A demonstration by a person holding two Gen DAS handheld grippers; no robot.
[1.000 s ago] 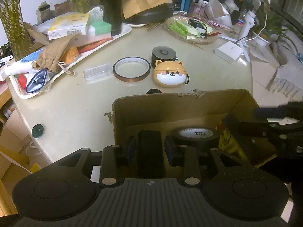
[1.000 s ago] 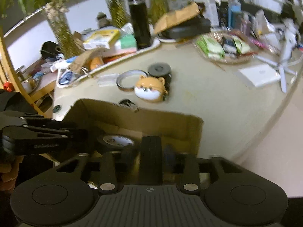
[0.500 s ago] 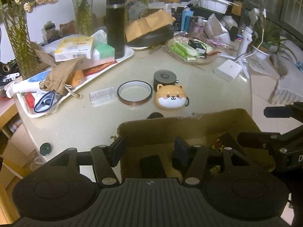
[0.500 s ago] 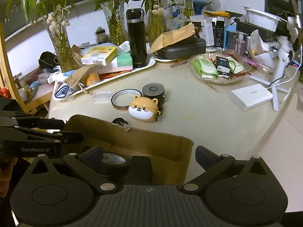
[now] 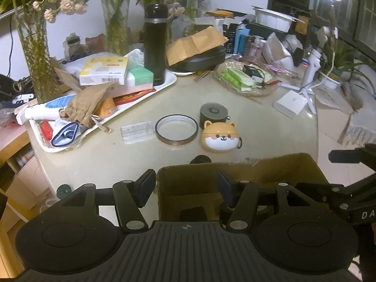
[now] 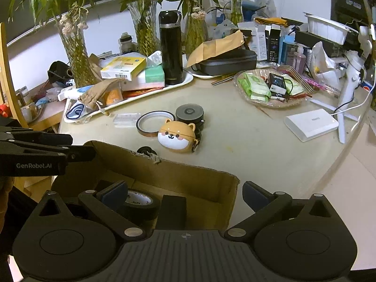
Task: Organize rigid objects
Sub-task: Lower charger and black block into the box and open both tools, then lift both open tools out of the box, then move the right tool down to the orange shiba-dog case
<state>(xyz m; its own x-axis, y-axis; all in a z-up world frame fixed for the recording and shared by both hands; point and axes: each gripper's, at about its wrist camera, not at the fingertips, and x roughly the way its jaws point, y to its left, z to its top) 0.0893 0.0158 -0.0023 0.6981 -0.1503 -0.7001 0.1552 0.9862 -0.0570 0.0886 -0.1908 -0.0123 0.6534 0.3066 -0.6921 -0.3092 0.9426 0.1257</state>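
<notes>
An open cardboard box (image 5: 277, 171) (image 6: 178, 176) stands at the table's near edge. My left gripper (image 5: 185, 186) is open above the box's left wall, and a black block (image 5: 192, 212) lies loose on the box floor below it. My right gripper (image 6: 184, 192) is wide open over the box's right end. Beneath it lie a black tape roll (image 6: 141, 202) and a black block (image 6: 172, 209), neither touched. On the table beyond the box sit a dog-face case (image 5: 221, 136) (image 6: 176, 136), an amber tape ring (image 5: 176, 130), a dark round tin (image 5: 213, 115) and a clear plastic case (image 5: 136, 131).
A white tray (image 5: 164, 87) piled with boxes, a pouch and a black flask (image 5: 155, 44) fills the back left. A basket of packets (image 5: 246, 80) and a white box (image 5: 290, 103) are at the back right. A small black disc (image 5: 199, 158) lies just behind the box.
Both grippers opened and let go of the black blocks they held, which now lie in the box. Both views have tipped up to show more of the table.
</notes>
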